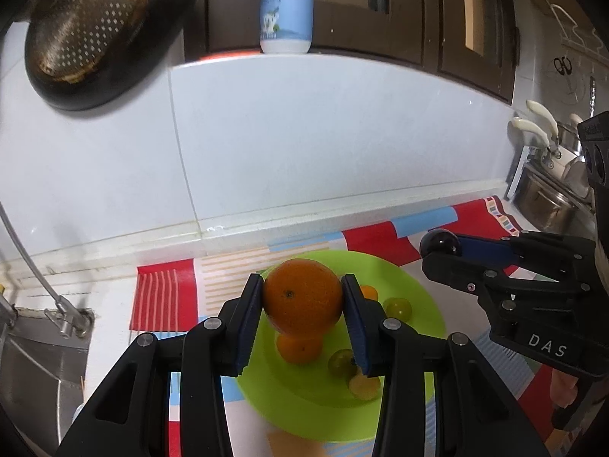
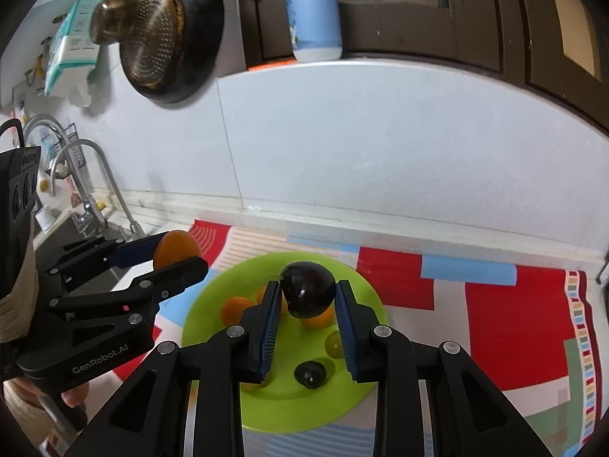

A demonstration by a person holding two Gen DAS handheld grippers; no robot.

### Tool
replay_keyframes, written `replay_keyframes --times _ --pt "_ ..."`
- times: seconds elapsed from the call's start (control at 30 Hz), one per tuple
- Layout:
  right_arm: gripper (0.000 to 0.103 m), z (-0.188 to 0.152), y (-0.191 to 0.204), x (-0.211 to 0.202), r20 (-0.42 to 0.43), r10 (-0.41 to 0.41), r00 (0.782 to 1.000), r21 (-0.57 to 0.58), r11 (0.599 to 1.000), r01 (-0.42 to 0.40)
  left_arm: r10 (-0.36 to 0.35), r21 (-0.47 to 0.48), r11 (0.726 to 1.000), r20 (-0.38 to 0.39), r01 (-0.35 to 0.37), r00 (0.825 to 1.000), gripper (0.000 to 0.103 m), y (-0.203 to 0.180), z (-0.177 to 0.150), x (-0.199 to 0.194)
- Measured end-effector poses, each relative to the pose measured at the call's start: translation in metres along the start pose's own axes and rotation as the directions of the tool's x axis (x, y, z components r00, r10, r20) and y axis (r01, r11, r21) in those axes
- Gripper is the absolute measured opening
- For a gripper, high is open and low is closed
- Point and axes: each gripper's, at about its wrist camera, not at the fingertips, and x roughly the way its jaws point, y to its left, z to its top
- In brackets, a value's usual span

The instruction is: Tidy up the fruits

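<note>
My left gripper (image 1: 303, 301) is shut on a large orange (image 1: 302, 301) and holds it above the green plate (image 1: 415, 293). It also shows in the right wrist view (image 2: 179, 255) at the left. My right gripper (image 2: 307, 301) is shut on a dark plum (image 2: 307, 293) above the same plate (image 2: 201, 316); it shows in the left wrist view (image 1: 441, 247) at the right. On the plate lie small oranges (image 1: 298, 348), green round fruits (image 1: 397, 307) and another dark plum (image 2: 310, 375).
The plate sits on a red, white and blue patterned mat (image 2: 514, 304) against a white tiled wall. A sink with faucets (image 2: 87, 175) lies to the left. A dark strainer pan (image 1: 99, 30) hangs on the wall. A blue bottle (image 1: 287, 3) stands on the ledge. Pots (image 1: 552, 198) stand at the right.
</note>
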Motion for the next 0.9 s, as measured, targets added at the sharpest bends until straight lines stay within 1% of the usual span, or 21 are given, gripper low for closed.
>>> replay_keyframes --times 0.2,0.5,0.53,0.57,0.63,0.73,0.9 --pt "0.030 -0.003 -0.005 0.017 -0.032 0.002 0.999 0.007 1.000 -0.002 -0.013 -0.002 1.000 -0.029 0.013 1.000 0.041 0.000 -0.002 0.017" --pt "0.030 -0.010 -0.013 0.032 -0.076 0.012 0.997 0.013 1.000 -0.011 -0.057 0.024 0.998 -0.073 0.059 0.996 0.041 -0.009 -0.008 0.034" --pt "0.030 -0.010 -0.013 0.033 -0.079 0.016 0.997 0.014 1.000 -0.015 -0.064 0.023 0.998 -0.080 0.066 0.995 0.042 -0.010 -0.008 0.035" --pt "0.030 -0.010 -0.014 0.033 -0.079 0.024 0.997 0.018 1.000 -0.023 -0.064 0.021 0.998 -0.080 0.066 0.995 0.047 -0.010 -0.009 0.035" --pt "0.032 -0.011 -0.014 0.035 -0.087 0.030 0.996 0.022 0.999 -0.028 -0.058 0.019 0.998 -0.064 0.060 0.996 0.054 -0.009 -0.009 0.031" --pt "0.041 -0.013 -0.014 0.034 -0.082 0.017 0.997 0.019 1.000 -0.015 -0.036 0.018 0.999 -0.052 0.037 0.998 0.054 -0.008 -0.009 0.022" --pt "0.041 -0.016 -0.012 0.018 -0.065 -0.006 0.998 0.032 0.999 0.009 0.000 -0.007 1.000 -0.025 0.000 1.000 0.058 -0.006 -0.012 -0.007"
